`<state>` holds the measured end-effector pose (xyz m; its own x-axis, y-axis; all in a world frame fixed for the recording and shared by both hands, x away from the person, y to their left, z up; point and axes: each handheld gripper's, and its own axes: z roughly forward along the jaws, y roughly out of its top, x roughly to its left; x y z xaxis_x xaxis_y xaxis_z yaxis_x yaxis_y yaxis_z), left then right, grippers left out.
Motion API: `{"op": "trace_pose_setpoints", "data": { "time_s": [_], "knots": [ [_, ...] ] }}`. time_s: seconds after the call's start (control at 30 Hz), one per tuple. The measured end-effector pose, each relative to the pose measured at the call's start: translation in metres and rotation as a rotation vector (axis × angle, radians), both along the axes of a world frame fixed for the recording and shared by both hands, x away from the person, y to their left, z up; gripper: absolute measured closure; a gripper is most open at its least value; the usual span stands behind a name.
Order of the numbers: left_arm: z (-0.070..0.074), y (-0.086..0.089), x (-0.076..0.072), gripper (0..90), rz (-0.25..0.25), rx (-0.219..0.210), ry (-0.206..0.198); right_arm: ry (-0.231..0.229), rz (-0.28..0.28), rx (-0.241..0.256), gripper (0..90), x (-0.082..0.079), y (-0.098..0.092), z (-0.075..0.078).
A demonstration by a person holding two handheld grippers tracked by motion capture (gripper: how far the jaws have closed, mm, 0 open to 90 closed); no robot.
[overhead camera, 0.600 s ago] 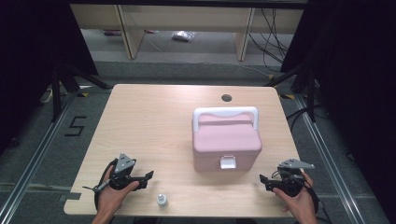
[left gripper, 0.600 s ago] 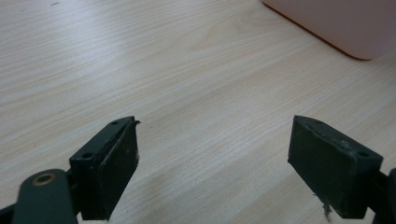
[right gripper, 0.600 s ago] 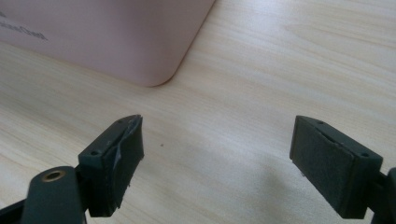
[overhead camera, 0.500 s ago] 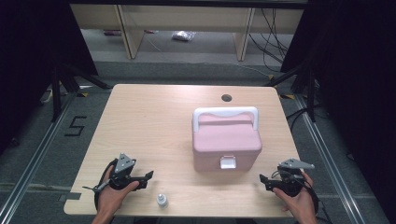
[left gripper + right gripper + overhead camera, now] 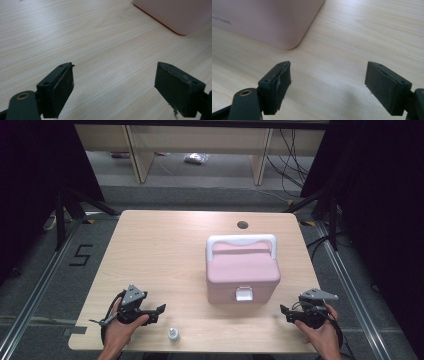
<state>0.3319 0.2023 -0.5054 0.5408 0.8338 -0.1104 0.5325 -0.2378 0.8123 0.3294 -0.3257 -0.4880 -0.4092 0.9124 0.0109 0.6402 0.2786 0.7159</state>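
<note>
High view: I see the pink box point(image 5: 242, 272) at table point(image 5: 160, 250) centre-right, white handle point(image 5: 241, 241) at its 12 o'clock side, latch point(image 5: 244, 293) at 6. A small bottle point(image 5: 173, 334) stands near the front edge. A floor marking point(image 5: 81, 255) reads "5".

Left gripper view: left gripper point(image 5: 113, 86) released, box corner at 1 o'clock.

Right gripper view: right gripper point(image 5: 328, 83) released, box at 11 o'clock; faint lettering unreadable.

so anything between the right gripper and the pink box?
Nothing visible. Bare table lies between the open right gripper and the pink box; the small white bottle sits over by the left gripper.
</note>
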Motion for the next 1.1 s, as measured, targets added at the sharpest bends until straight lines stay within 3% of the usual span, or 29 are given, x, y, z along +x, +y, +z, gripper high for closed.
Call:
{"op": "trace_pose_setpoints", "data": {
  "time_s": [0.03, 0.07, 0.1, 0.13, 0.17, 0.2, 0.23, 0.27, 0.33, 0.37, 0.4, 0.43, 0.47, 0.53, 0.6, 0.67, 0.73, 0.77, 0.8, 0.87, 0.93, 0.97, 1.0, 1.03, 1.1],
  "knots": [
    [0.000, 0.000, 0.000, 15.0, 0.000, -0.001, 0.003, 0.026, -0.019, 0.020, 18.6, 0.000, 0.001, 0.001],
    [0.000, 0.000, 0.000, 15.0, 0.000, -0.001, 0.003, 0.012, -0.002, 0.007, 16.8, 0.001, -0.002, 0.002],
    [0.001, 0.001, 0.001, 14.9, -0.020, 0.023, 0.001, 0.022, -0.010, 0.030, 15.8, 0.002, -0.002, 0.002],
    [0.000, -0.003, 0.002, 14.9, -0.007, -0.008, 0.003, 0.022, -0.008, 0.022, 15.5, 0.003, -0.003, 0.002],
    [0.002, -0.002, 0.002, 14.9, -0.020, 0.024, 0.009, 0.002, -0.002, 0.015, 15.7, 0.004, -0.004, 0.001],
    [0.002, -0.002, 0.002, 14.9, -0.020, 0.024, 0.009, 0.002, -0.002, 0.015, 15.7, 0.004, -0.004, 0.001],
    [0.001, -0.004, 0.003, 14.9, -0.009, -0.002, 0.004, 0.001, 0.016, 0.025, 15.6, 0.006, -0.004, 0.001],
    [0.001, -0.004, 0.004, 14.9, -0.023, 0.022, 0.003, 0.004, 0.002, 0.014, 15.7, 0.008, -0.006, 0.002],
    [0.001, -0.006, 0.004, 14.9, -0.015, 0.010, 0.001, 0.006, -0.012, 0.035, 15.7, 0.008, -0.004, 0.002],
    [0.003, -0.005, 0.005, 14.9, -0.030, 0.036, 0.005, 0.014, -0.010, 0.033, 16.0, 0.009, -0.006, 0.003],
    [0.003, -0.005, 0.005, 14.9, -0.030, 0.036, 0.005, 0.000, -0.005, 0.032, 16.0, 0.011, -0.007, 0.003],
    [0.003, -0.007, 0.006, 14.9, -0.016, 0.010, -0.007, 0.009, -0.043, 0.053, 16.4, 0.009, -0.004, 0.003],
    [0.003, -0.008, 0.006, 14.9, -0.013, 0.006, -0.007, -0.007, -0.019, 0.026, 17.0, 0.010, -0.007, 0.003],
    [0.005, -0.006, 0.007, 14.9, -0.031, 0.030, -0.005, 0.015, -0.029, 0.044, 17.6, 0.010, -0.006, 0.004],
    [0.004, -0.010, 0.008, 14.9, -0.018, -0.004, -0.009, -0.018, 0.010, 0.019, 20.8, 0.013, -0.008, 0.002],
    [0.005, -0.012, 0.008, 14.9, -0.019, -0.006, -0.008, 0.020, -0.013, 0.046, 22.0, 0.012, -0.005, 0.002],
    [0.006, -0.013, 0.010, 14.9, -0.025, -0.009, -0.012, 0.020, -0.011, 0.037, 22.6, 0.012, -0.005, 0.003],
    [0.008, -0.015, 0.012, 14.9, -0.026, -0.011, -0.017, -0.019, 0.012, 0.026, 23.3, 0.015, -0.006, 0.001],
    [0.009, -0.015, 0.013, 14.9, -0.025, -0.011, -0.017, 0.003, -0.001, 0.024, 24.8, 0.015, -0.007, 0.004],
    [0.013, -0.017, 0.017, 14.9, -0.027, -0.006, -0.026, -0.025, 0.005, 0.018, 26.7, 0.018, -0.010, 0.006],
    [0.014, -0.017, 0.019, 14.8, -0.032, 0.007, -0.023, -0.013, -0.005, 0.025, 27.4, 0.018, -0.010, 0.007],
    [0.014, -0.019, 0.021, 14.9, -0.031, 0.008, -0.027, -0.022, 0.002, 0.015, 28.4, 0.019, -0.011, 0.008],
    [0.014, -0.019, 0.025, 14.8, -0.039, 0.028, -0.005, -0.023, 0.060, 0.005, 31.9, 0.024, -0.015, 0.007],
    [0.012, -0.021, 0.027, 14.8, -0.032, 0.006, -0.015, -0.030, 0.045, -0.006, 33.0, 0.024, -0.015, 0.006],
    [0.012, -0.022, 0.029, 14.7, -0.024, 0.005, -0.008, -0.030, 0.029, -0.002, 34.3, 0.025, -0.014, 0.005]
  ]
}}
